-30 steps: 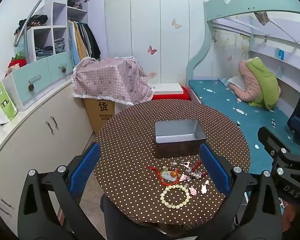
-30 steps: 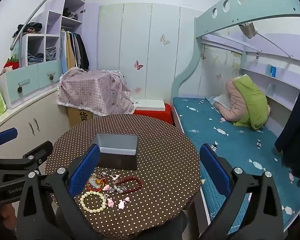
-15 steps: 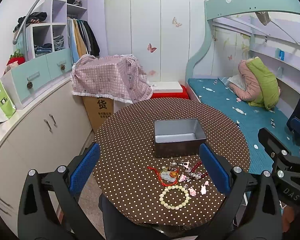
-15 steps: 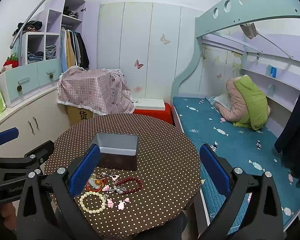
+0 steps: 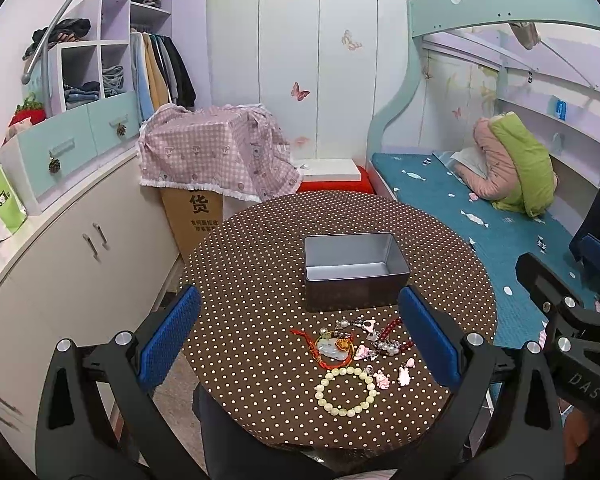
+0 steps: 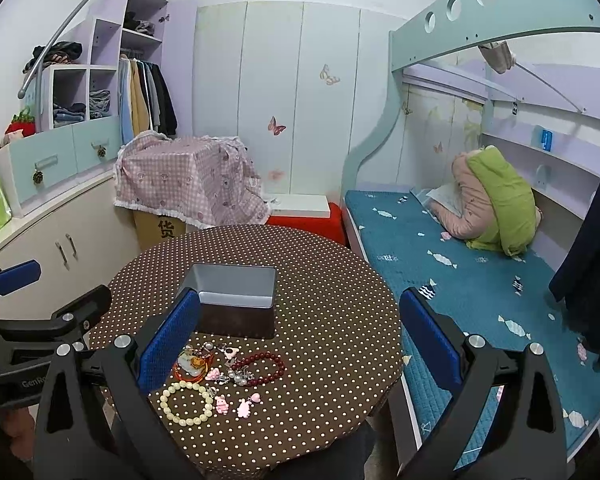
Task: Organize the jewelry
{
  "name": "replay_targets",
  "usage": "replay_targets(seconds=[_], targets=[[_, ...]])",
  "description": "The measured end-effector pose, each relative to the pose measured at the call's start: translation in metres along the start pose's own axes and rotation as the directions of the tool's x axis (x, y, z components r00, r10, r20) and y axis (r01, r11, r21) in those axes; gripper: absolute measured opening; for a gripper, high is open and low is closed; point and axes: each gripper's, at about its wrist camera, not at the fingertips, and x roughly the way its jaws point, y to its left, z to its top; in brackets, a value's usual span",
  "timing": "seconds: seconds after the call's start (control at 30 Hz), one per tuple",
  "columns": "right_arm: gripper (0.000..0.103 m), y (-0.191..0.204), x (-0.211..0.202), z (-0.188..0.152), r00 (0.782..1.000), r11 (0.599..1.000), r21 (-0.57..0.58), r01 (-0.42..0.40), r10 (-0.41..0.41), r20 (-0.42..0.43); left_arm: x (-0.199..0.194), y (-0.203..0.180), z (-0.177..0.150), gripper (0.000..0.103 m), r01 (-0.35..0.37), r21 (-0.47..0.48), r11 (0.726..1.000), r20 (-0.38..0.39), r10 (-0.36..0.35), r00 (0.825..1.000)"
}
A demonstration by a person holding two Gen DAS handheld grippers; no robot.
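Both grippers, left (image 5: pixel 298 344) and right (image 6: pixel 298 344), hover with fingers wide and empty above the round polka-dot surface (image 5: pixel 240 248), where a light, slippery pale-bead bracelet (image 5: pixel 345 391), best pinched across its strand, lies before the empty rectangular metal tin (image 5: pixel 354 270).

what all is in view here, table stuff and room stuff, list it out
table: 1, round, brown cloth with white dots, centre
tin box: 1, grey metal, open and empty, mid-table
bead bracelet: 1, pale cream, near table edge
dark red bead bracelet: 1, right side of the jewelry pile
red cord pendant: 1, red cord with pale stone, left of pile
pink charms: several, beside the cream bracelet
cardboard box: 1, brown, under pink checked cloth
bed: 1, teal mattress, right
rolled bedding: 1, pink and green, on bed
left tool: 1, black with blue pads, open
right tool: 1, same, open
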Motion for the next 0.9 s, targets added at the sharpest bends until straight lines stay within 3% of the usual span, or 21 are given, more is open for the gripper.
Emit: replay_targets(seconds=[0.9], targets=[[0.096,0.0005,-0.0014,-0.0016,1.000,1.000,0.011,-0.007,0.007,-0.003,-0.0045,0.0005,0.0030,0.098,0.007,-0.002,1.000,-0.002,-0.007,1.000]])
